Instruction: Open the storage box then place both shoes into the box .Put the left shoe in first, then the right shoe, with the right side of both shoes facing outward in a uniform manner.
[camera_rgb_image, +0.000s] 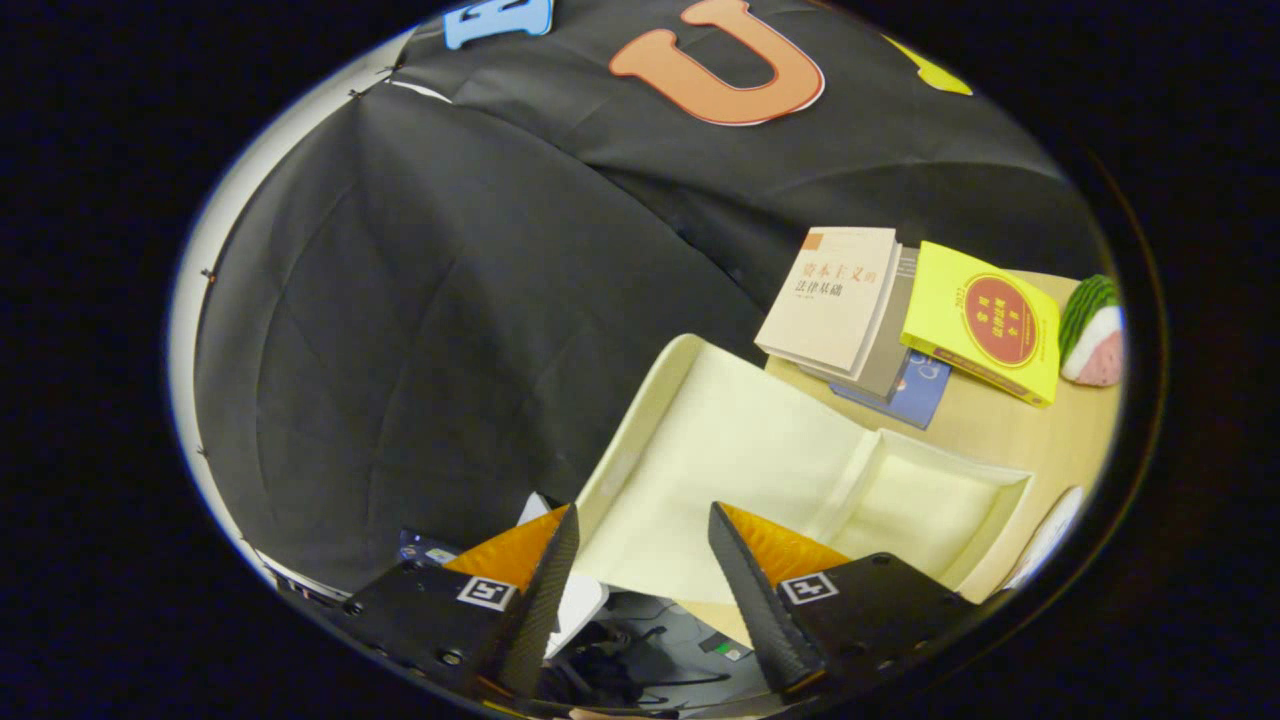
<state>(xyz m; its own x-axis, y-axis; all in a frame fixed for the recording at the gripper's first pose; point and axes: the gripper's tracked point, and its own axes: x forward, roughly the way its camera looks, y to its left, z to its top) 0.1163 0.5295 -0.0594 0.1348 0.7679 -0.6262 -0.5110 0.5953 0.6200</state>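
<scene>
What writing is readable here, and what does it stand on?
"资本主义的法律基础": beige book cover.
Yellow book: characters in the red circle too blurred.
Blue book: unreadable.
Hand-held gripper, fingers open at the cream storage box: square code markers, no words.

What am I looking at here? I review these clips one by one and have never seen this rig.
This is a handheld two-finger gripper, carried by a person, not a robot arm. The camera rides on it and looks forward along its two fingers, the dark wedges at the bottom. They stand apart and hold nothing. Between and just beyond them lies a cream storage box lid, swung open over the wooden table. Farther off are a stack of books, a yellow book and a watermelon slice toy. Black cloth is the booth's wall.
</scene>
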